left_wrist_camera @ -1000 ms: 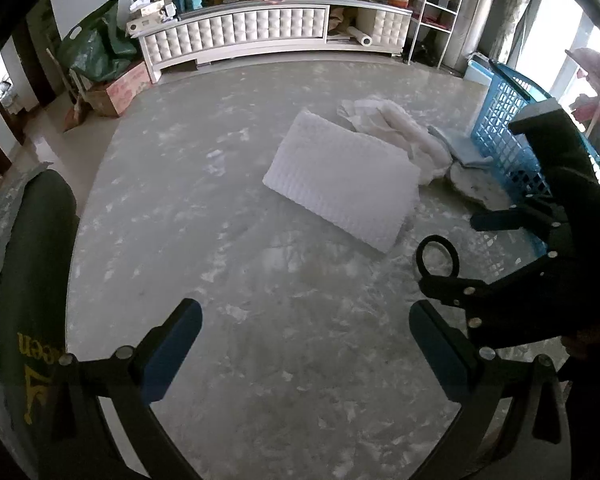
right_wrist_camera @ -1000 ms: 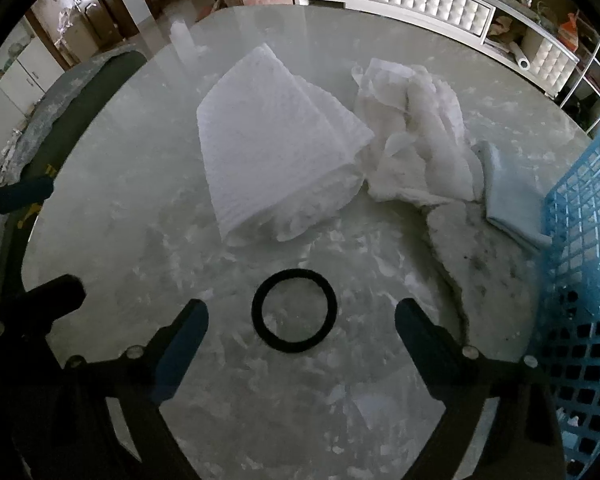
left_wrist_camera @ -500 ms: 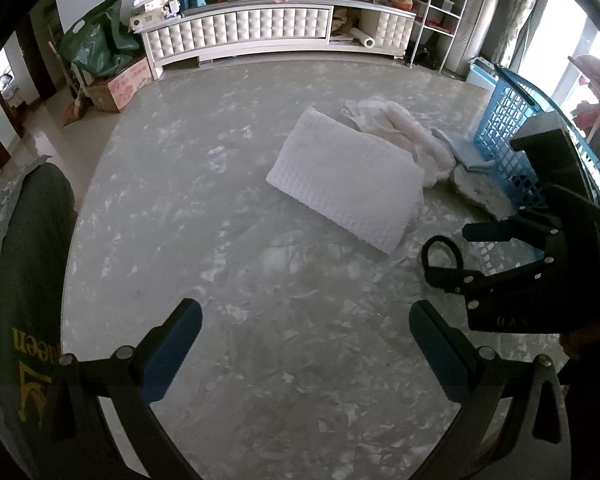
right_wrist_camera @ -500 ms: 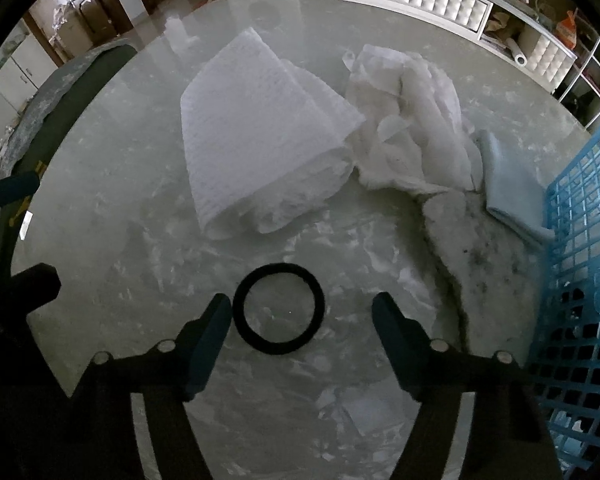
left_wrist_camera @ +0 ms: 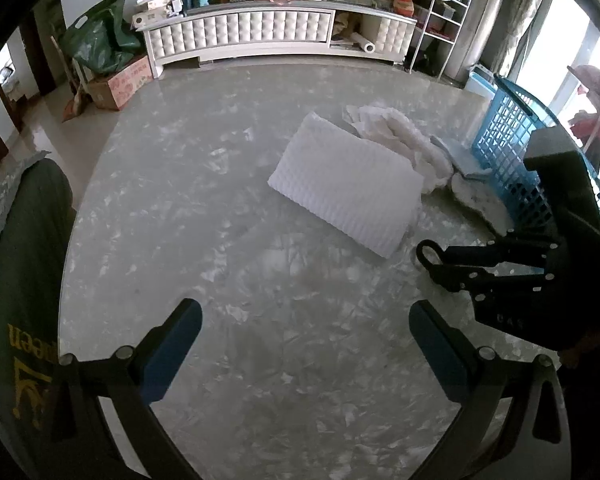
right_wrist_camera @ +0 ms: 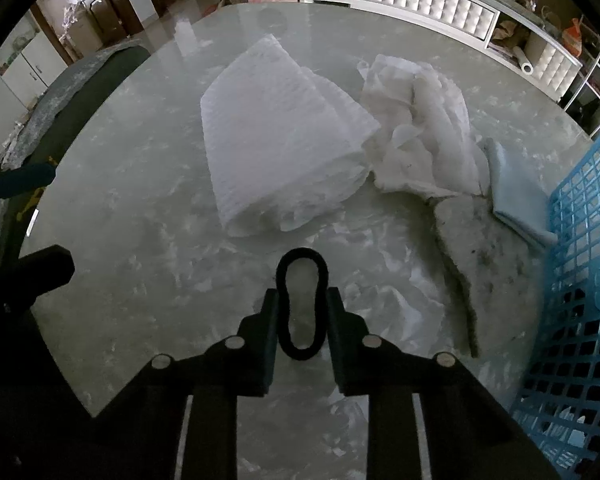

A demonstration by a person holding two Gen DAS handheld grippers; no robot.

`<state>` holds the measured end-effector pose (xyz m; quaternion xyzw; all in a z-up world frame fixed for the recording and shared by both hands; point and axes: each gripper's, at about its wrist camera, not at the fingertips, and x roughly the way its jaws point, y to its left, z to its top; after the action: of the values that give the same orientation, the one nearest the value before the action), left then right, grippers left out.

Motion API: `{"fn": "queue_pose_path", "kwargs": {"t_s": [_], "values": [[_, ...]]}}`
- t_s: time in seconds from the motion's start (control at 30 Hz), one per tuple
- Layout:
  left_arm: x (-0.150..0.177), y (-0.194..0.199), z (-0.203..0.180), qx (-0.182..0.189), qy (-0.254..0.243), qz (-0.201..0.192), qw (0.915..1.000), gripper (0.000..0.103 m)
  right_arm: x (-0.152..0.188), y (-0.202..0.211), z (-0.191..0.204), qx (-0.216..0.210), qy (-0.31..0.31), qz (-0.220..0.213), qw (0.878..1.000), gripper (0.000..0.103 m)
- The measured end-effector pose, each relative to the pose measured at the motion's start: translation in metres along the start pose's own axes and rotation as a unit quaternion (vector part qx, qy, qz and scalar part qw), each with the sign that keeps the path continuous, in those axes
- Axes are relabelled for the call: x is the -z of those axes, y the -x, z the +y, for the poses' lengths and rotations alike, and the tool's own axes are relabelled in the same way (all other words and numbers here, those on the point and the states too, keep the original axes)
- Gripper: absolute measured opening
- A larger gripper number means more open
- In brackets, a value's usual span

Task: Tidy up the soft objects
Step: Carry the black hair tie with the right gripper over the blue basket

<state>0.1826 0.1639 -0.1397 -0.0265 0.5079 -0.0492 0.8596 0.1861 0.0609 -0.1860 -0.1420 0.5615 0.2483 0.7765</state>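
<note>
Right gripper (right_wrist_camera: 302, 316) clamped on black elastic hair-tie loop (right_wrist_camera: 301, 276), squeezed oval lengthwise toward folded white waffle-textured towel (right_wrist_camera: 284, 140), left gripper (left_wrist_camera: 304, 340) spread apart over marbled table (left_wrist_camera: 220, 240)

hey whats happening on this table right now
A person is tidying soft things with handheld tongs. The right tongs have shut on a black hair tie, squeezing it into an oval on the table. The left tongs hang open, holding nothing. A folded white pad, crumpled cloth and blue basket lie ahead.
</note>
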Motion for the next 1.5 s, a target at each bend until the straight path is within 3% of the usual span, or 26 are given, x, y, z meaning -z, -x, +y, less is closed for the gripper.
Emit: {"fn": "queue_pose_path", "kwargs": {"t_s": [0.27,0.6,0.97,1.23,1.5], "values": [[-0.003,0.005,0.001,0.002,0.009,-0.005,0.9999,0.103,-0.002,0.029,0.000,-0.003,-0.002,-0.019,1.000,0.021],[-0.023,0.016,-0.004,-0.004,0.025,-0.019,0.9995,0.103,0.010,0.097,-0.024,-0.018,-0.016,-0.065,0.998,0.021],[-0.044,0.004,-0.037,-0.005,-0.022,-0.011,0.9997,0.103,0.023,0.156,-0.076,0.008,-0.046,-0.117,0.992,0.021],[-0.060,-0.018,-0.072,0.008,-0.076,0.002,0.9971,0.103,0.027,0.166,-0.114,0.030,-0.072,-0.128,0.989,0.021],[-0.073,-0.048,-0.085,0.003,-0.076,0.019,0.9969,0.103,0.038,0.174,-0.154,0.036,-0.095,-0.126,0.987,0.021]]}}
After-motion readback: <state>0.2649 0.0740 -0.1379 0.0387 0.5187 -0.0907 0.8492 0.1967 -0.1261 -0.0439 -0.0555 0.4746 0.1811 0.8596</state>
